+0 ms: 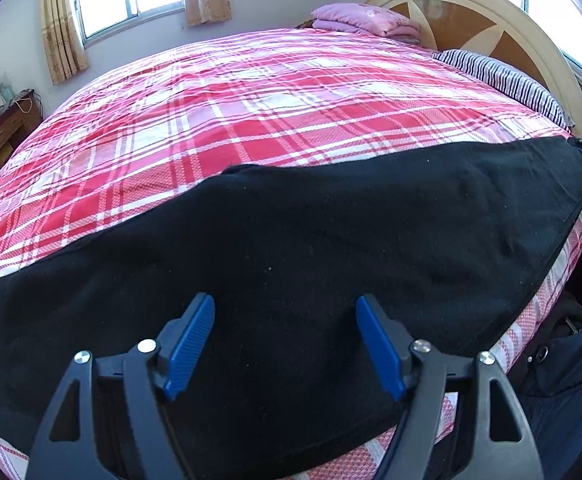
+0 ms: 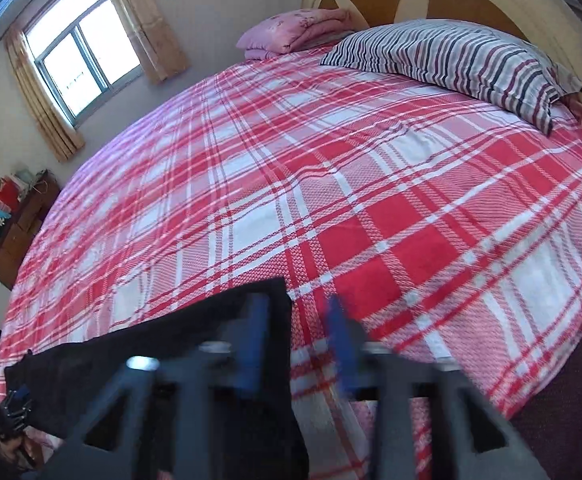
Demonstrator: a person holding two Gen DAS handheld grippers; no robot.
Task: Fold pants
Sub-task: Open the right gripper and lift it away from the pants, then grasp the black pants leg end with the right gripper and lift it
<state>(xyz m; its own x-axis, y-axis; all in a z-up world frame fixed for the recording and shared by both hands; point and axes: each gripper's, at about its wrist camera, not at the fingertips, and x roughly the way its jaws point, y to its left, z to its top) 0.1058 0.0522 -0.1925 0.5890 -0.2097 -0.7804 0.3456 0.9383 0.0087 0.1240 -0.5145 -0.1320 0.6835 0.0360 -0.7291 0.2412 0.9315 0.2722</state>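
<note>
The pants point(image 1: 291, 260) are lying flat along the near edge of the bed point(image 1: 251, 120), spread as one long black band on the red plaid cover, apparently already doubled leg on leg.

Step in hand, as judged: taking hold of one end and carrying it over to the other end to halve the length.

Procedure for doing this well:
- Lower each set of fingers onto a corner or edge of the cloth, not onto the middle, so that all layers are being pinched together.
- Keep the two grips level while lifting, so the fold line is forming straight across the legs.
- Lay the carried end down edge to edge with the far end before releasing.

Left gripper point(image 1: 287, 344): the fingers are standing wide apart and are holding nothing. They are hovering over the middle of the pants, with black cloth showing between and below them; whether the tips are touching it cannot be told.

Right gripper point(image 2: 297, 344): the view is blurred. The fingers are parted with a clear gap and appear to be gripping nothing. The right-hand end of the pants point(image 2: 163, 360) is lying under the left finger, its corner edge running between the two fingers; the right finger is over bare cover.
</note>
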